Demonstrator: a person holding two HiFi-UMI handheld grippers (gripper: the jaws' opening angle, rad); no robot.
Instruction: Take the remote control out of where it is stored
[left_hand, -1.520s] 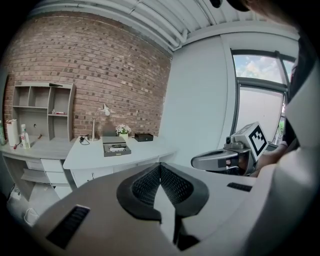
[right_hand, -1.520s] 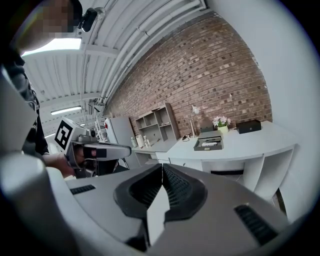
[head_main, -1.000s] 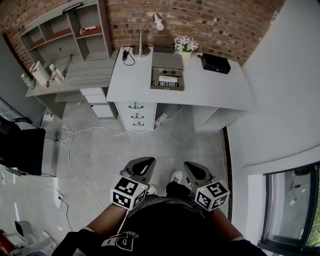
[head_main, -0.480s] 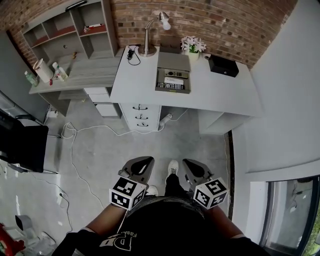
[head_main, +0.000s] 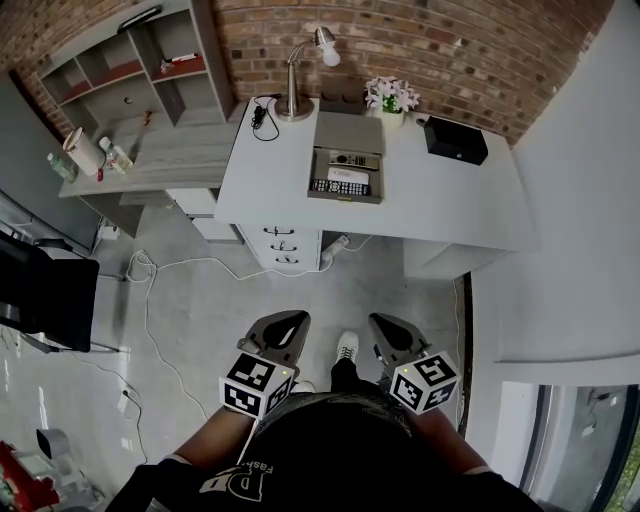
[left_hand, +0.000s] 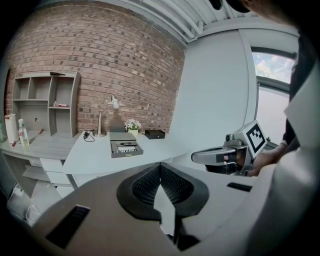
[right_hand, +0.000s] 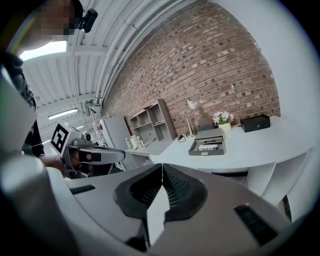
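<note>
Left gripper (head_main: 292, 320) and right gripper (head_main: 380, 322) both closed, empty; remote control (head_main: 352, 159) well ahead in open tray (head_main: 345, 198) on desk (head_main: 450, 205); likely light, rigid, slick, so pinch long sides mid-length.
</note>
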